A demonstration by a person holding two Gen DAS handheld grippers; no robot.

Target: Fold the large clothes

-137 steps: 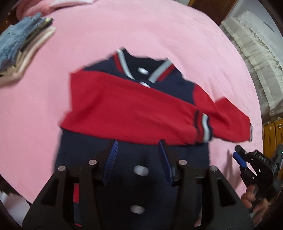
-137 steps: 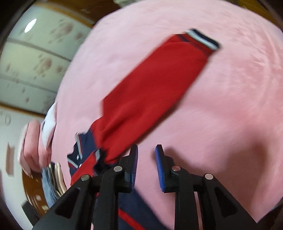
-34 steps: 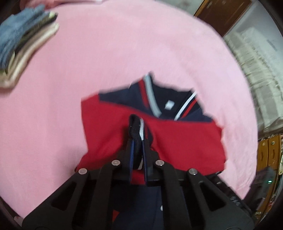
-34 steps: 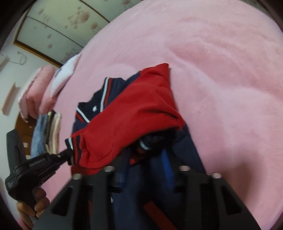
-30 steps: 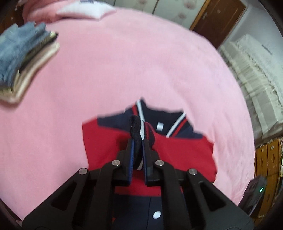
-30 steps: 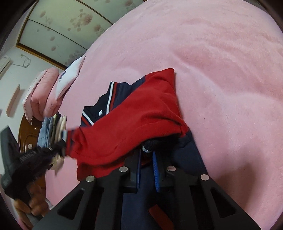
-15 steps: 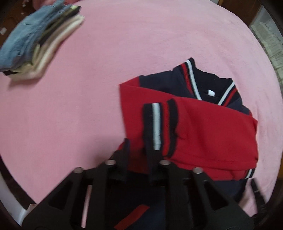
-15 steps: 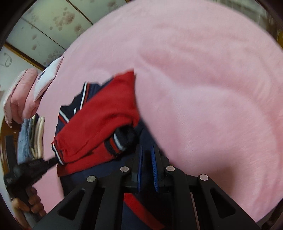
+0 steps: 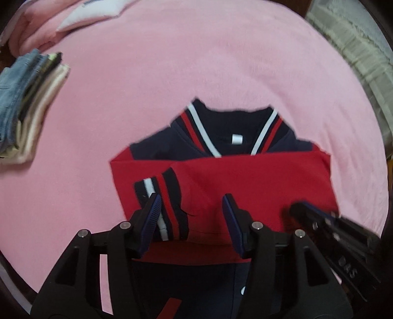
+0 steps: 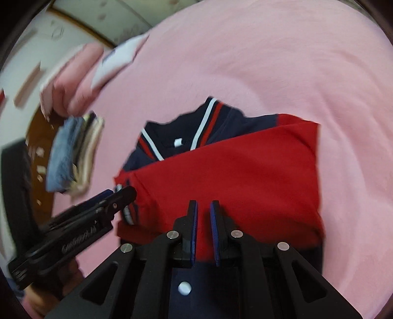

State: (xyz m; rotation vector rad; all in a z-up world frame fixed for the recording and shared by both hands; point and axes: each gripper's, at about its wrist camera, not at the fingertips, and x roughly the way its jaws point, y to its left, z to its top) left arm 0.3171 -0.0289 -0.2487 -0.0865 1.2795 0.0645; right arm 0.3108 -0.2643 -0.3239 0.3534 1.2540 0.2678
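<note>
The jacket (image 9: pixel 235 181) is lying on the pink blanket (image 9: pixel 172 73), collar pointing toward the far edge of the bed, navy body running toward the near edge. Both red sleeves are lying folded across the chest, one over the other. The striped cuff (image 9: pixel 162 196) of the upper sleeve is resting near the jacket's left edge in the left wrist view.

The left gripper (image 9: pixel 191 211) is hanging over the folded sleeves with its jaws opening, now at a middling width. The cuff is lying under the left finger (image 9: pixel 151 218); the pads are not pressing on any fabric.

The right gripper (image 10: pixel 203 220) is hovering over the lower edge of the red sleeve, jaws narrow with a thin gap. Nothing is visible between its pads; red fabric is showing behind the gap. Whether the tips are touching the cloth, cannot tell.

A stack of folded clothes (image 9: pixel 24 103) is sitting toward the left edge of the blanket, well apart from the jacket. A pillow (image 9: pixel 93 12) is lying at the far edge.
</note>
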